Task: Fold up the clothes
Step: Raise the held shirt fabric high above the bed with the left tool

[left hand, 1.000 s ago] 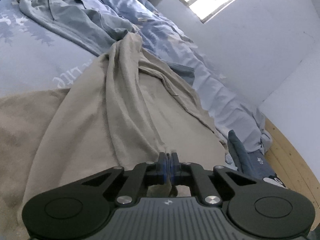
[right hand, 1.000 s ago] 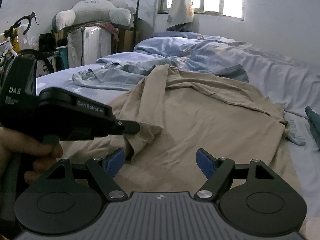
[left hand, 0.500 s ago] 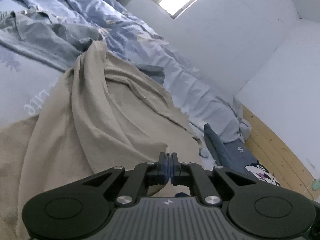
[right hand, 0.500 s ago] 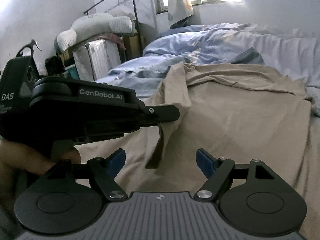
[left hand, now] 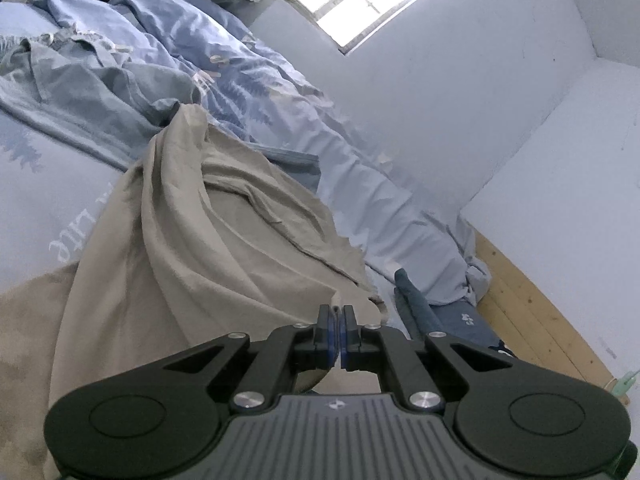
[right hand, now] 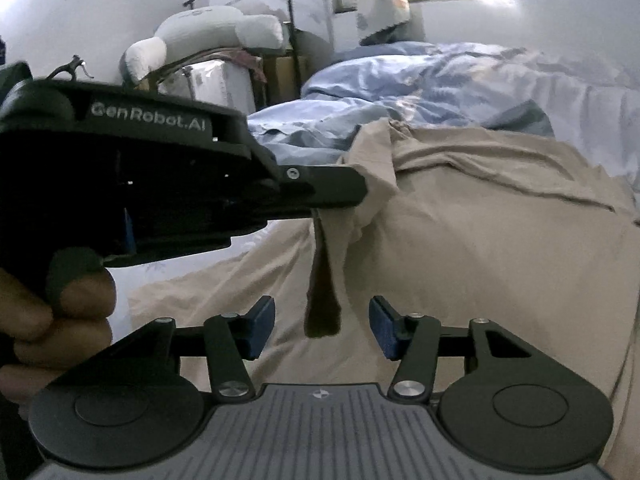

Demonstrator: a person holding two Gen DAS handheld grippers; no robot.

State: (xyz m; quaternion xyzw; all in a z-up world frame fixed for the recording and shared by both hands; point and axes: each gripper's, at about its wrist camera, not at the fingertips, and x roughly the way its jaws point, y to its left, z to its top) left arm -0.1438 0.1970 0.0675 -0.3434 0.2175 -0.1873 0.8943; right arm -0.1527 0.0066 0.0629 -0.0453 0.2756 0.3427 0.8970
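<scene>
The left gripper (right hand: 352, 196) is clenched on the beige shirt (right hand: 480, 248), lifting a corner off the bed (left hand: 36, 192). That corner hangs lengthwise just ahead of the right gripper (right hand: 322, 330), between its closing jaws, not yet pinched

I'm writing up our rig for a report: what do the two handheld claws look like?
Both are matte black. The right claw has blue pads on angled linkage arms with silver bolts and a ribbed grey base. The left claw matches; its side reads "GenRobot.AI" in white.

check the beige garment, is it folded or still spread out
Spread, not folded: the beige garment lies open over the bed, one edge pinched up by the left gripper.
</scene>
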